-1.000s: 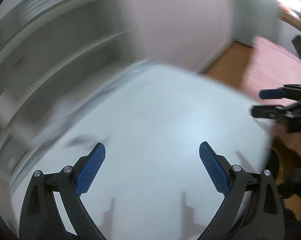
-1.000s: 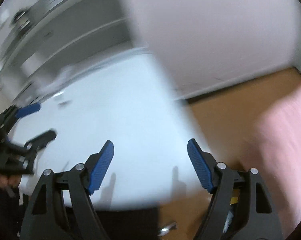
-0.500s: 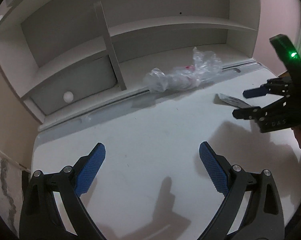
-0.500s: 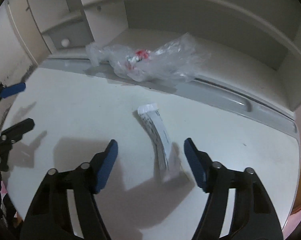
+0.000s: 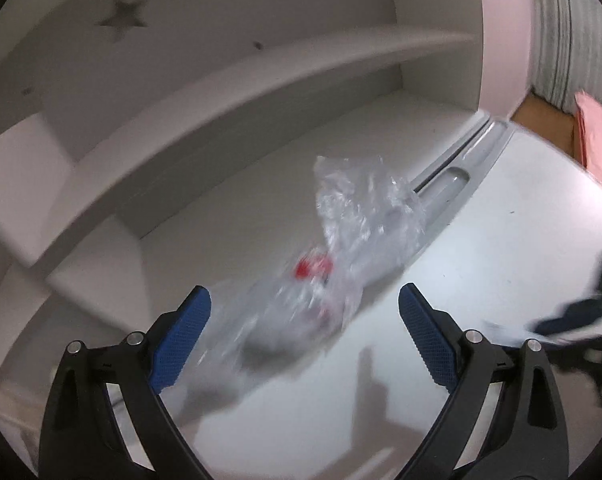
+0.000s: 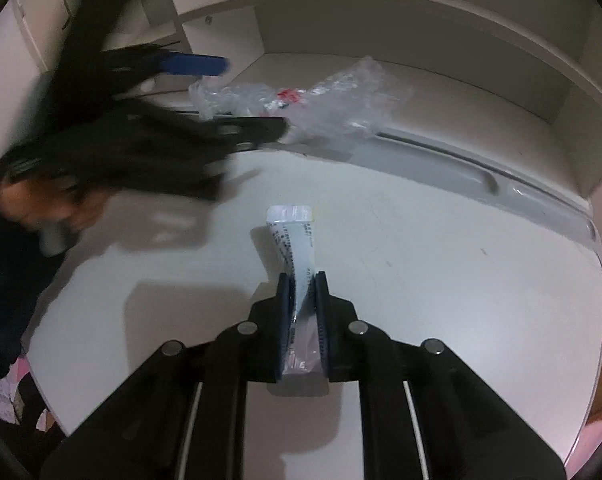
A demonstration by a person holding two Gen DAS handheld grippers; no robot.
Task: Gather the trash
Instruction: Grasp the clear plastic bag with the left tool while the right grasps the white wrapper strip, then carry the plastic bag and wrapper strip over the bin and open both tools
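Observation:
A crumpled clear plastic bag (image 5: 353,236) with a red patch lies at the back of the white desk (image 5: 501,248), against the shelf unit; it also shows in the right wrist view (image 6: 321,100). My left gripper (image 5: 301,332) is open, its jaws on either side of the bag's near end. It appears blurred in the right wrist view (image 6: 237,92). My right gripper (image 6: 303,284) is shut on a white printed paper strip (image 6: 291,232) that lies on the desk (image 6: 461,280).
A white shelf unit (image 5: 221,92) with a star cut-out stands along the desk's back edge. A grey groove (image 6: 453,168) runs in front of it. Wooden floor and pink cloth (image 5: 597,140) lie past the desk's right end.
My left gripper has moved forward up to the plastic bag, still open. My right gripper has moved onto the paper strip and closed on it.

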